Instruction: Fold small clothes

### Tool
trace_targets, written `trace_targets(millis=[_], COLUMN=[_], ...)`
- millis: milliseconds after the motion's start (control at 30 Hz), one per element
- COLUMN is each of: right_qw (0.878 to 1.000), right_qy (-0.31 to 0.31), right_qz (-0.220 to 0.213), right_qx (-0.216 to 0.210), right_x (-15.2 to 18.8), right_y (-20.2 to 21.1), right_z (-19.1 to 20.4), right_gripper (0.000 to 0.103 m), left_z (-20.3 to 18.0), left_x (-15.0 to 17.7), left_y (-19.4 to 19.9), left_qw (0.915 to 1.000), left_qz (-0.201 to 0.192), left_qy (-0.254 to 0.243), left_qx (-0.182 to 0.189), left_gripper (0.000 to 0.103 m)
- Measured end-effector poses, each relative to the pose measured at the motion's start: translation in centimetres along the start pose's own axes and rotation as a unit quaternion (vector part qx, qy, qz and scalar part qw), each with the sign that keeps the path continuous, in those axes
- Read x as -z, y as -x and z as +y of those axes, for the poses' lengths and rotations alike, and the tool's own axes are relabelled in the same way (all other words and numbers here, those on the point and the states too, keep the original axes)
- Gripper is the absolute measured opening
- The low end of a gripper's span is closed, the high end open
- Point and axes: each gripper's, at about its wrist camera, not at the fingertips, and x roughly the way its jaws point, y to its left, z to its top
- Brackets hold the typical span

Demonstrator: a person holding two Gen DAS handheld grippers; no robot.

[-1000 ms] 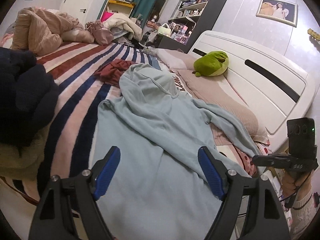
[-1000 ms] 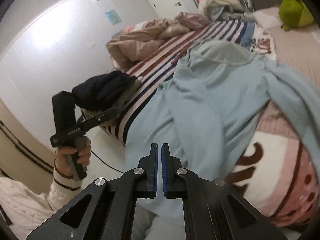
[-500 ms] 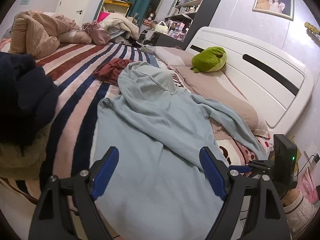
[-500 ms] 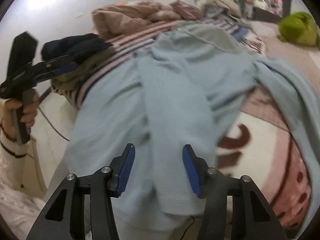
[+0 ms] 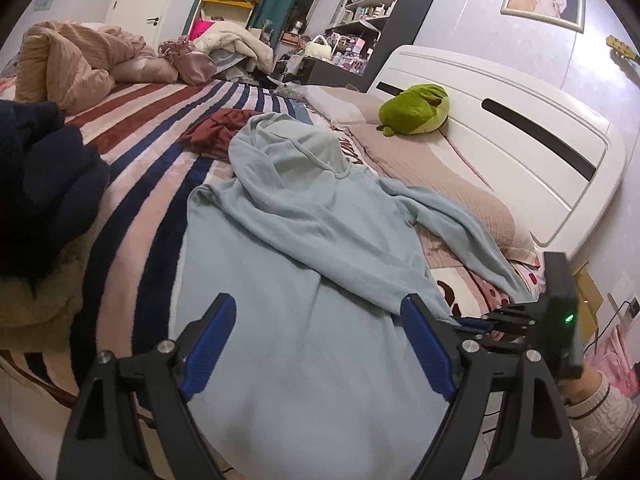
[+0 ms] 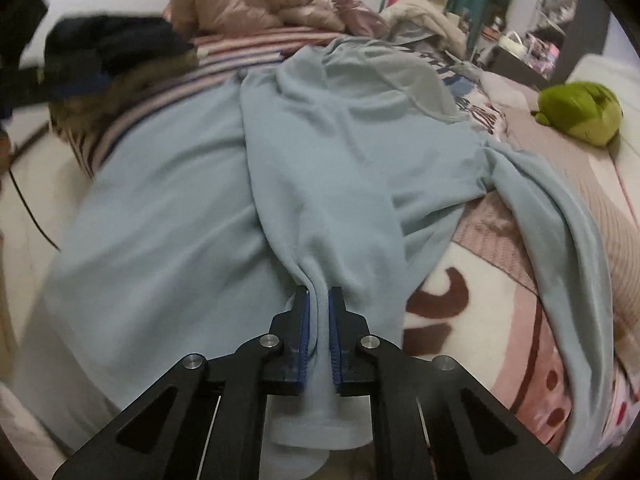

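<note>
A light blue hoodie (image 5: 304,264) lies spread on the striped bed, hood toward the far side. One sleeve is folded across its body and the other trails toward the headboard. My left gripper (image 5: 316,340) is open and empty above the hoodie's lower body. My right gripper (image 6: 318,312) is shut on the cuff end of the folded sleeve (image 6: 320,216). The right gripper also shows in the left wrist view (image 5: 516,316), at the hoodie's right edge.
A dark navy garment pile (image 5: 40,184) sits at the bed's left edge. A maroon garment (image 5: 218,130) lies beyond the hood. A green plush (image 5: 414,108) rests by the white headboard (image 5: 520,128). A tan quilt (image 5: 68,64) is heaped at the far left.
My right gripper opened, dropped to the hoodie and closed on the sleeve cuff. My left gripper stayed open and shifted slightly.
</note>
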Motion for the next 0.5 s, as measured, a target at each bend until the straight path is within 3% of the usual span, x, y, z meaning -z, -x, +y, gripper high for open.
trace_targets(millis=[167, 233, 333, 400, 500], right_qw=[0.997, 0.992, 0.987, 0.985, 0.98], right_qy=[-0.029, -0.034, -0.049, -0.069, -0.124], right_qz=[-0.007, 0.024, 0.067, 0.062, 0.004], right_qx=[-0.077, -0.12, -0.138, -0.147, -0.157], right_x=[-1.3, -1.3, -0.6, -0.1, 0.6], right_y=[2.7, 1.8, -0.5, -0.5, 2.6], right_z=[0.3, 1.2, 1.6, 0.9, -2.0], right_gripper=[0.003, 0.003, 0.008, 0.016, 0.039], left_z=[0.4, 0.6, 0.5, 0.4, 0.0], left_x=[0.0, 0.0, 0.0, 0.0, -0.2], left_y=[0.4, 0.3, 0.1, 0.2, 0.4], left_qw=[1.0, 1.0, 1.0, 1.0, 1.0], left_qz=[-0.007, -0.006, -0.003, -0.001, -0.003], left_qy=[0.005, 0.006, 0.005, 0.006, 0.001], left_qx=[0.001, 0.002, -0.002, -0.004, -0.005], left_gripper=[0.082, 0.082, 0.082, 0.082, 0.082])
